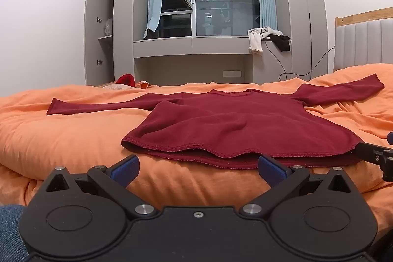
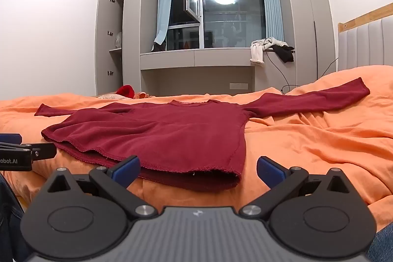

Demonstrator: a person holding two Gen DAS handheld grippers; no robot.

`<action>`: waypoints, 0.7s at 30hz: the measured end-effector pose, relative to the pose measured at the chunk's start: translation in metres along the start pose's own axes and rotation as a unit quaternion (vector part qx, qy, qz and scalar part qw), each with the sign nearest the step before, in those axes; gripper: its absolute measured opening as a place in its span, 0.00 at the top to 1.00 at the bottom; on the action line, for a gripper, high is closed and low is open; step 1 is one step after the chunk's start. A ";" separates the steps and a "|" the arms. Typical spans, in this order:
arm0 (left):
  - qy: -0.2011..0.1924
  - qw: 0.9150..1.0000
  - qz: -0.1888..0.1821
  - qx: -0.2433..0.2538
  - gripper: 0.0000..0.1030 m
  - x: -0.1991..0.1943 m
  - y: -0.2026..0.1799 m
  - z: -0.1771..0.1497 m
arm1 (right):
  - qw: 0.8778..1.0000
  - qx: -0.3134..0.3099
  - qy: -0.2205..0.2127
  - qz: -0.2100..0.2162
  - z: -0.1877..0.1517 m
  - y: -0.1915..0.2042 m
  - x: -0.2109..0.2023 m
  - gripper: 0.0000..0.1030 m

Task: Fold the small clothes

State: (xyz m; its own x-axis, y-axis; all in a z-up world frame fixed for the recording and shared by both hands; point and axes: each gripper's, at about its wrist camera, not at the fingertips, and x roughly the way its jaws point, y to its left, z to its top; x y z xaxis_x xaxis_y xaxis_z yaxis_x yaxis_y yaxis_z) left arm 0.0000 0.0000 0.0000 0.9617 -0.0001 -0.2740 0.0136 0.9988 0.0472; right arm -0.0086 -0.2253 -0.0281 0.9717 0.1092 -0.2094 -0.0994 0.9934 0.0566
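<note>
A dark red long-sleeved top (image 1: 221,124) lies flat on the orange duvet (image 1: 61,139), hem towards me, both sleeves spread out sideways. It also shows in the right wrist view (image 2: 159,134). My left gripper (image 1: 197,170) is open and empty, just short of the hem near its middle. My right gripper (image 2: 197,171) is open and empty, just short of the hem's right corner. The right gripper's body shows at the right edge of the left wrist view (image 1: 378,156). The left gripper's body shows at the left edge of the right wrist view (image 2: 22,154).
The orange duvet (image 2: 319,139) is wrinkled to the right of the top. A red item (image 1: 126,79) lies at the bed's far edge. A padded headboard (image 1: 363,46) stands at the right. Clothes (image 1: 267,37) hang off the window ledge, with grey cabinets (image 1: 103,26) beyond.
</note>
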 end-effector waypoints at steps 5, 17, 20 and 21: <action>0.000 1.000 -0.001 0.000 0.01 0.000 0.000 0.000 | 1.000 0.001 0.000 0.000 0.000 0.001 0.000 0.00; 0.002 1.000 0.000 0.000 0.01 0.000 0.000 0.000 | 1.000 0.002 0.002 0.000 0.000 0.000 0.000 0.00; 0.002 1.000 0.000 0.000 0.01 0.000 0.000 0.000 | 1.000 0.002 0.002 0.000 0.000 0.000 0.000 0.00; 0.003 1.000 0.000 0.000 0.01 0.000 0.000 0.000 | 1.000 0.002 0.002 0.000 0.000 0.000 0.000 0.00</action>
State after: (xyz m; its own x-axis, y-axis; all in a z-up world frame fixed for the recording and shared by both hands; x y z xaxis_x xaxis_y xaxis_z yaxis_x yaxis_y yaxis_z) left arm 0.0001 0.0000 0.0000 0.9602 0.0002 -0.2793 0.0138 0.9987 0.0482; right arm -0.0084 -0.2248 -0.0283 0.9708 0.1099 -0.2131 -0.0992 0.9932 0.0606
